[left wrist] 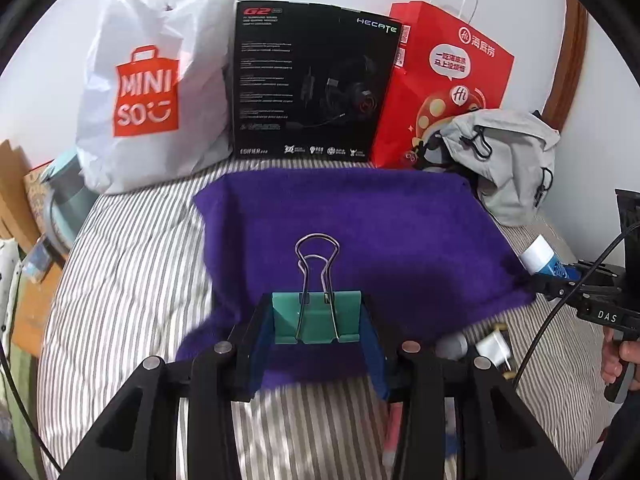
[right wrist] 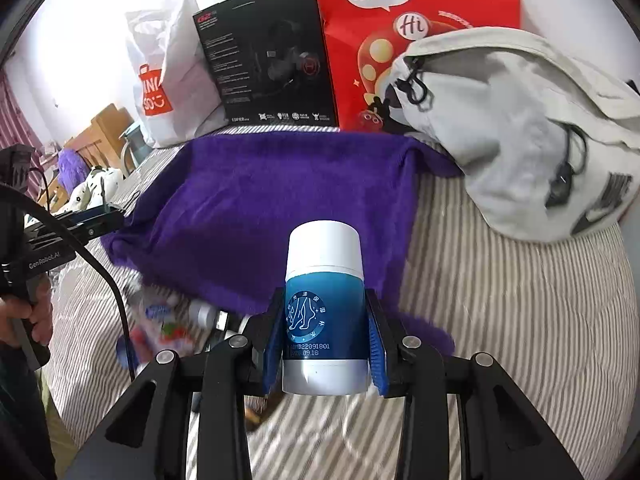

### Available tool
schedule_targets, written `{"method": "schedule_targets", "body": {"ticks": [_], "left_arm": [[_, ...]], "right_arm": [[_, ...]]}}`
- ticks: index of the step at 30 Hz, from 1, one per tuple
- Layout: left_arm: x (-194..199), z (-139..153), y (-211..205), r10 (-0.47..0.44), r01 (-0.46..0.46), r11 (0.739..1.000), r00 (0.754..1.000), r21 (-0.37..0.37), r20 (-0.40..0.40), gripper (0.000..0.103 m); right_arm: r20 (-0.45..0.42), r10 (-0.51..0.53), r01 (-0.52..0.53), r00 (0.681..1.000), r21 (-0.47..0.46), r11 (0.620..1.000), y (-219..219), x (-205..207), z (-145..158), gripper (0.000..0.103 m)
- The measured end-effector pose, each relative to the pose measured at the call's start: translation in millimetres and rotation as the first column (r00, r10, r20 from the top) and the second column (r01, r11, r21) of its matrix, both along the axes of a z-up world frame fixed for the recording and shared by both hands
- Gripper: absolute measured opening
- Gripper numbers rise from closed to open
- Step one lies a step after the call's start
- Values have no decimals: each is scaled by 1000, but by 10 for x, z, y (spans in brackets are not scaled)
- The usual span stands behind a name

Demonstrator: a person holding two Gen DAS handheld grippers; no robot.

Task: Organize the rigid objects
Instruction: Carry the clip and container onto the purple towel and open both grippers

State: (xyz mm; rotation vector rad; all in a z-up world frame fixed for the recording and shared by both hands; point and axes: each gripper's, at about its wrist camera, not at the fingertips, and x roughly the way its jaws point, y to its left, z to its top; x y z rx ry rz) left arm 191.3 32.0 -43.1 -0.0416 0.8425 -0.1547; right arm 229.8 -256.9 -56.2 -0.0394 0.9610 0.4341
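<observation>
L gripper (left wrist: 317,326) was clamped on a green binder clip (left wrist: 316,318), wire handles pointing fwd, above the purple towel (left wrist: 360,216). R gripper (right wrist: 324,340) gripped a blue bottle (right wrist: 324,312) w/ white cap, over towel's near edge; striped bedsheet (right wrist: 500,300) beneath.

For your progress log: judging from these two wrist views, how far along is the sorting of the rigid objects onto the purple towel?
Done: nothing lies on the purple towel yet. In hand: the left gripper holds a green binder clip; the right gripper holds a blue-and-white bottle. Left: a blurred pile of small items on the striped bedsheet.
</observation>
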Motion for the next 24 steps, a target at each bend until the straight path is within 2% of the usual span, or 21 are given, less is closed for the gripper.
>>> {"method": "schedule_targets", "body": {"ticks": [11, 15, 24], "left_arm": [[710, -207, -40, 18, -18, 1000, 999, -14, -44, 39], [930, -286, -76, 24, -24, 1000, 998, -1, -53, 39], [1232, -478, -151, 15, -12, 1000, 994, 21, -104, 39]], "right_arm": [[-65, -10, 9, 998, -13, 1000, 314, 773, -296, 36], [-71, -23, 19, 997, -58, 998, 411, 996, -370, 36], [-86, -11, 2, 996, -102, 995, 518, 1139, -460, 36]]}}
